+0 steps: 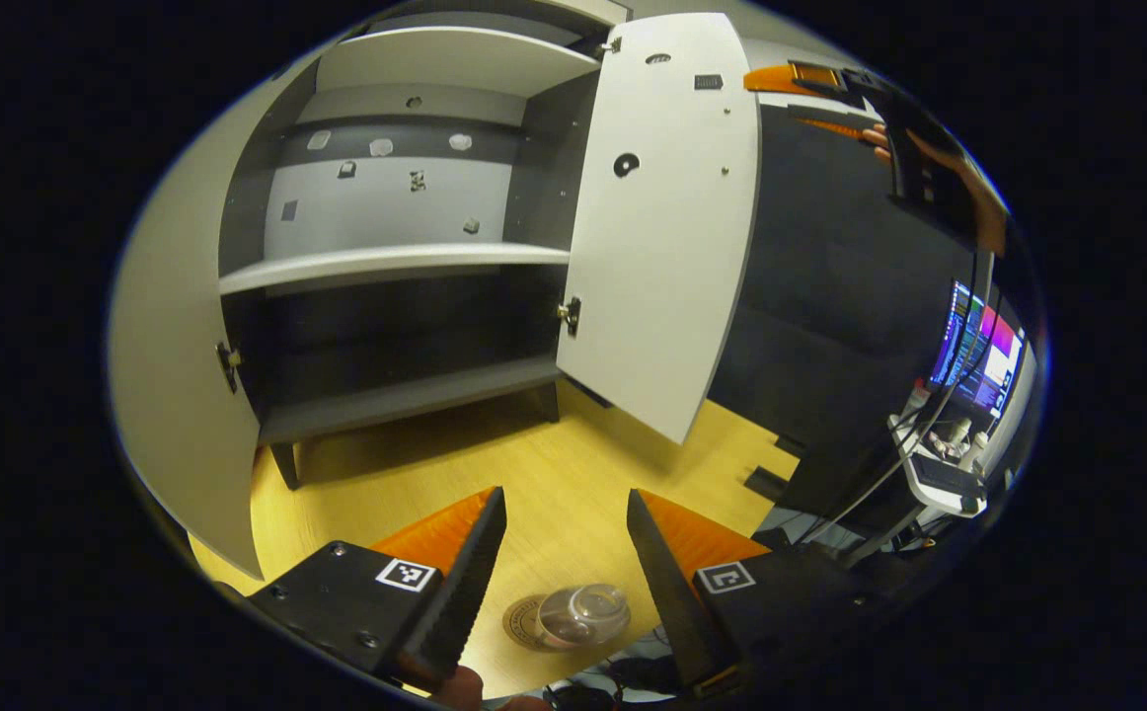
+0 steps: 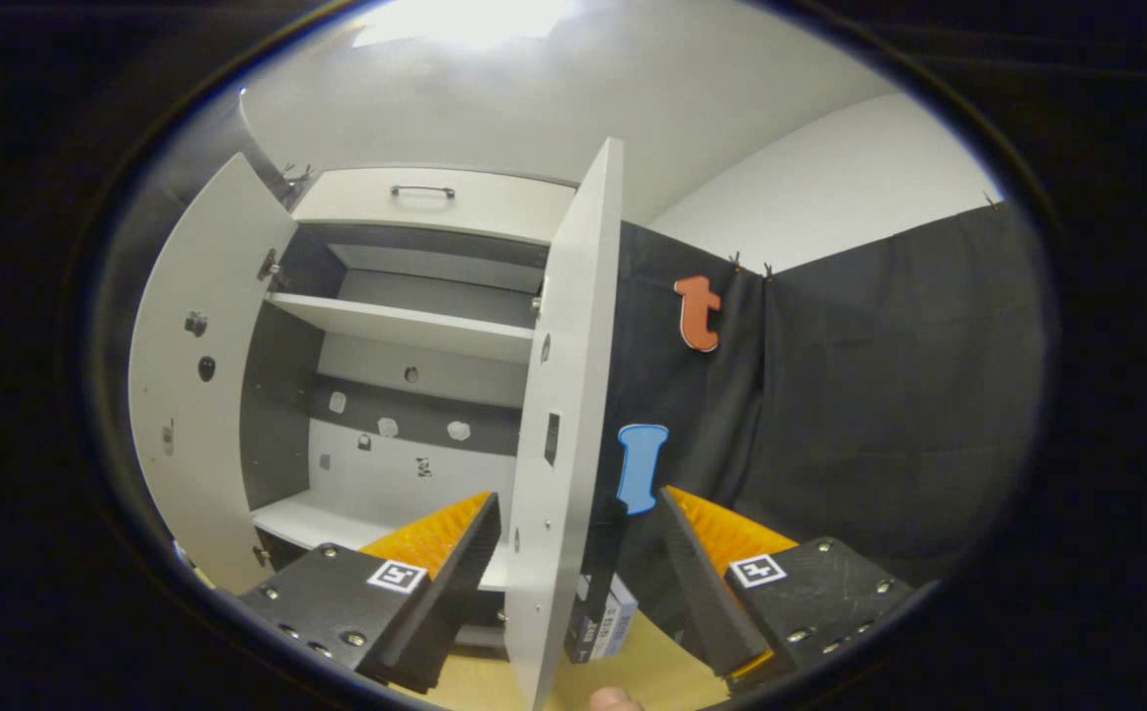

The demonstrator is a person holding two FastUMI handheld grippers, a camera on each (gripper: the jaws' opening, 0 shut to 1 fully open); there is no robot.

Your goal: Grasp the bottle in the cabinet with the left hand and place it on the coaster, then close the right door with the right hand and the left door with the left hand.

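The clear bottle [image 1: 585, 612] stands on the round coaster [image 1: 522, 626] on the yellow tabletop, seen from above. My left gripper [image 1: 566, 499] hangs open over it, the bottle lying low between the two fingers with a gap on each side. The cabinet [image 1: 406, 262] has both doors open and bare shelves. Its right door [image 1: 667, 217] swings far out, and its left door [image 1: 174, 355] stands at the view's left. My right gripper [image 2: 578, 499] is open, and the right door's [image 2: 564, 415] edge runs between its fingers; whether they touch it I cannot tell. It also appears far off as the right gripper [image 1: 820, 84], held by a hand [image 1: 944, 183].
A dark handle [image 2: 601, 568] sits on the right door's outer face. A drawer with a metal pull [image 2: 422, 191] tops the cabinet. A desk with a lit monitor [image 1: 978, 346] and cables stands to the right. Black cloth wall [image 1: 830, 296] runs behind the right door.
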